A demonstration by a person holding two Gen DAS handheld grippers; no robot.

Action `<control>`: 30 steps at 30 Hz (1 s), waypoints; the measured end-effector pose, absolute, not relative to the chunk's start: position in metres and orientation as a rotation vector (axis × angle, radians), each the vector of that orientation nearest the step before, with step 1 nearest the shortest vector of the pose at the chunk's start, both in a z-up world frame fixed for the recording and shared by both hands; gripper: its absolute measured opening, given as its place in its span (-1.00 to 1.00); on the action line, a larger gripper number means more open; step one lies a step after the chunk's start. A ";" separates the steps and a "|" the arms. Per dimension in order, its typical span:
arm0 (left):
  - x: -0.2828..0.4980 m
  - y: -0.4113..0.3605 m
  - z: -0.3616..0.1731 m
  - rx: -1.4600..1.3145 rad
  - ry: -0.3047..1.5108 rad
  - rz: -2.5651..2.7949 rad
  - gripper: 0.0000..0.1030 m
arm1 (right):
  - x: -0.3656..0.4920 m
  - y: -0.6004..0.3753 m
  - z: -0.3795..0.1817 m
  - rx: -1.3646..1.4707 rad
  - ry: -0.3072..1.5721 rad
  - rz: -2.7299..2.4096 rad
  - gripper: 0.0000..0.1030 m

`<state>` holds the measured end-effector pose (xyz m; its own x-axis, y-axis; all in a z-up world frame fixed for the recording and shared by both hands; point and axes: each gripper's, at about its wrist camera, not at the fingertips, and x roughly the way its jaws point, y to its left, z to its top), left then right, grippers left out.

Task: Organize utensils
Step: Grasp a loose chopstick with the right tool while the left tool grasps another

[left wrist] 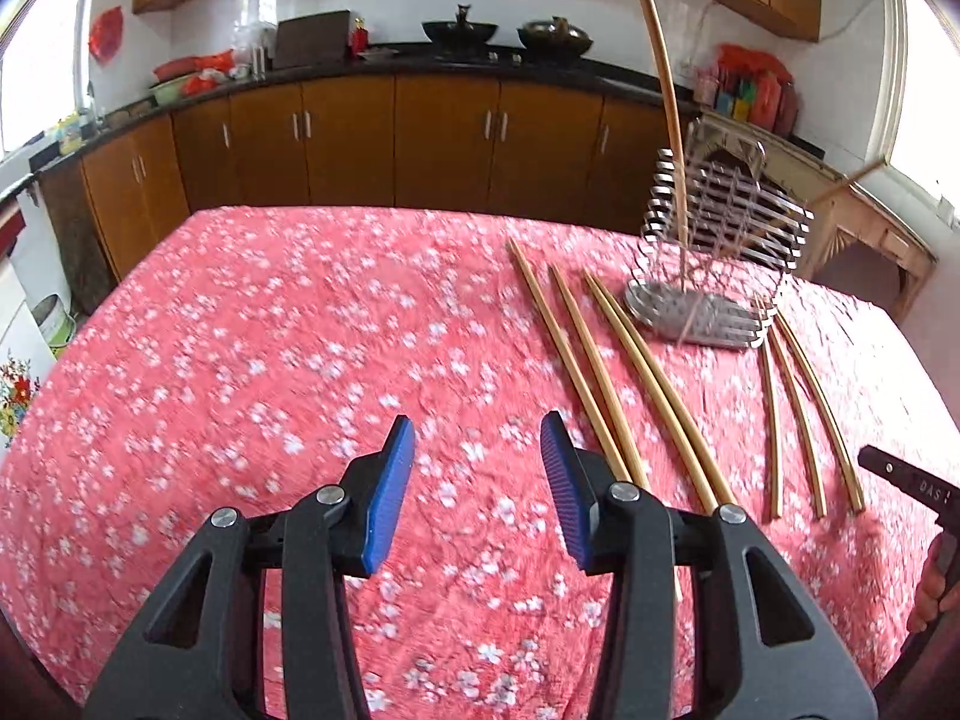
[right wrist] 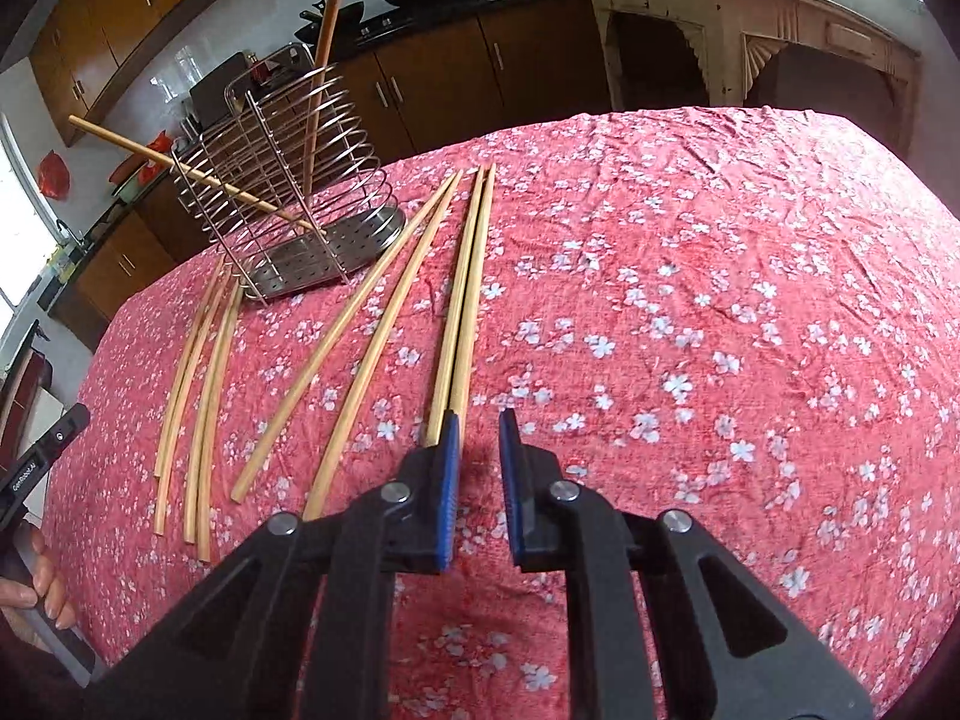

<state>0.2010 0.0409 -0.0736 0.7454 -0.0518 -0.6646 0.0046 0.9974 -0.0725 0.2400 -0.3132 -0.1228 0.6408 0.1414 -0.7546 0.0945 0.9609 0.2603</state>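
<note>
The tabletop (left wrist: pixel 252 360) wears a pink cloth with small white flowers. On it lie 7 long, thin wooden chopsticks, all pointing from near to far. In the right wrist view they make 3 groups: 3 chopsticks (right wrist: pixel 201 420) on the left, 2 chopsticks (right wrist: pixel 366 324) in the middle that spread apart toward the near side, and 2 chopsticks (right wrist: pixel 465 300) on the right lying side by side and touching.

A shiny metal wire holder with a flat holed base (right wrist: pixel 288 192) stands at the far end of the sticks, near the far edge of the tabletop. 2 more chopsticks are inside it: 1 stands almost upright (right wrist: pixel 321 78) and 1 leans far over to the left (right wrist: pixel 180 165).

The left gripper (left wrist: pixel 477 438) has blue fingers (left wrist: pixel 390 492) set partly apart with nothing between them; it hovers just left of the sticks. The right gripper (right wrist: pixel 480 435) has its blue fingers (right wrist: pixel 447 480) narrow, with only a small gap and nothing in it. Its left finger is right at the near end of the touching pair.

The whole right side of the cloth in the right wrist view is bare, with lots of room. The left side in the left wrist view is bare too.
</note>
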 end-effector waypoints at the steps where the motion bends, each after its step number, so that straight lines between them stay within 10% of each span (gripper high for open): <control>1: 0.200 0.039 -0.076 -0.070 0.734 -0.037 -0.13 | 0.241 -0.313 -0.123 0.283 0.880 0.033 -0.74; 18: 0.220 0.007 -0.093 -0.102 0.823 -0.120 -0.11 | 0.257 -0.323 -0.128 0.250 0.879 -0.105 -0.85; 30: 0.254 -0.021 -0.113 -0.061 0.885 -0.070 -0.72 | 0.256 -0.316 -0.129 0.183 0.867 -0.104 -0.85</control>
<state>0.2545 -0.0205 -0.1128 0.6316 -0.0864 -0.7704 0.0358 0.9960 -0.0824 0.2559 -0.3155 -0.1294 0.6435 -0.0163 -0.7653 0.1644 0.9794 0.1174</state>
